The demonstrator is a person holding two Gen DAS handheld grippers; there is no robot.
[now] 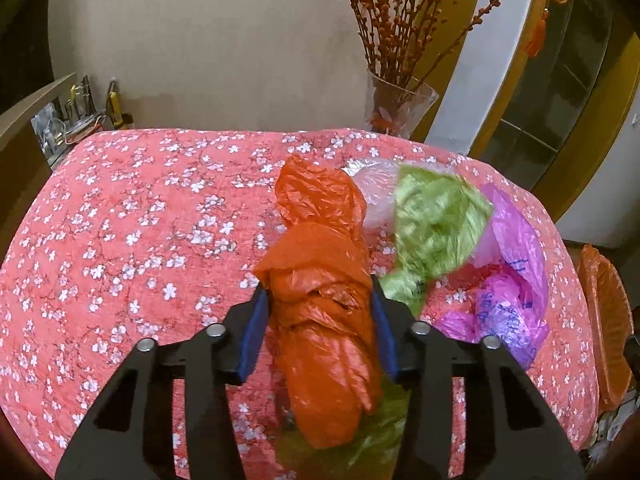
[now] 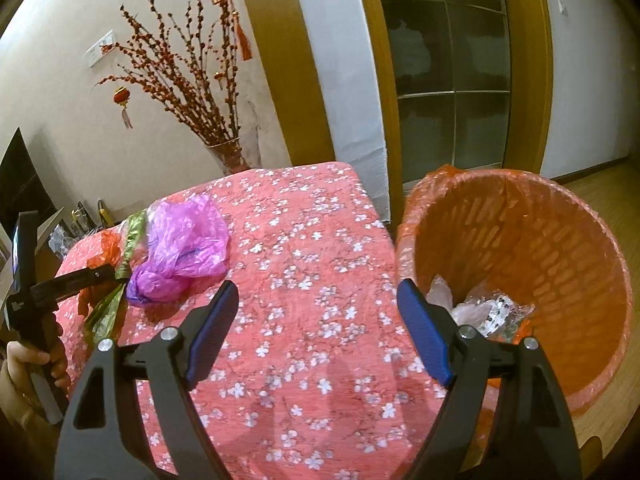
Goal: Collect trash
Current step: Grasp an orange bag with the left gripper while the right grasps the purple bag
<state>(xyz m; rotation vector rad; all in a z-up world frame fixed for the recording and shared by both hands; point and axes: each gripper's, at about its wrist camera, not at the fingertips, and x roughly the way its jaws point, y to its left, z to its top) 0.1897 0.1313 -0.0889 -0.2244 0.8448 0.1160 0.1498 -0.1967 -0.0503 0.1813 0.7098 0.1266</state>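
Observation:
My left gripper [image 1: 318, 292] is shut on an orange plastic bag [image 1: 324, 300], held above the table with the pink floral cloth [image 1: 140, 220]; a green plastic bag [image 1: 436, 228] is caught with it and hangs blurred to the right. A purple plastic bag [image 1: 508, 292] and a clear bag [image 1: 372, 196] lie on the cloth beyond. In the right wrist view the purple bag [image 2: 184, 248] lies at the table's left, next to the left gripper [image 2: 108, 272]. My right gripper [image 2: 318, 300] is open and empty over the table's right edge, beside the orange-lined trash bin [image 2: 520, 248].
The bin holds clear wrappers [image 2: 484, 312] and stands on the wooden floor right of the table. A glass vase [image 1: 396, 108] with red branches stands behind the table's far edge. A shelf with tools [image 1: 76, 116] is at the far left. A glass door [image 2: 448, 80] is behind the bin.

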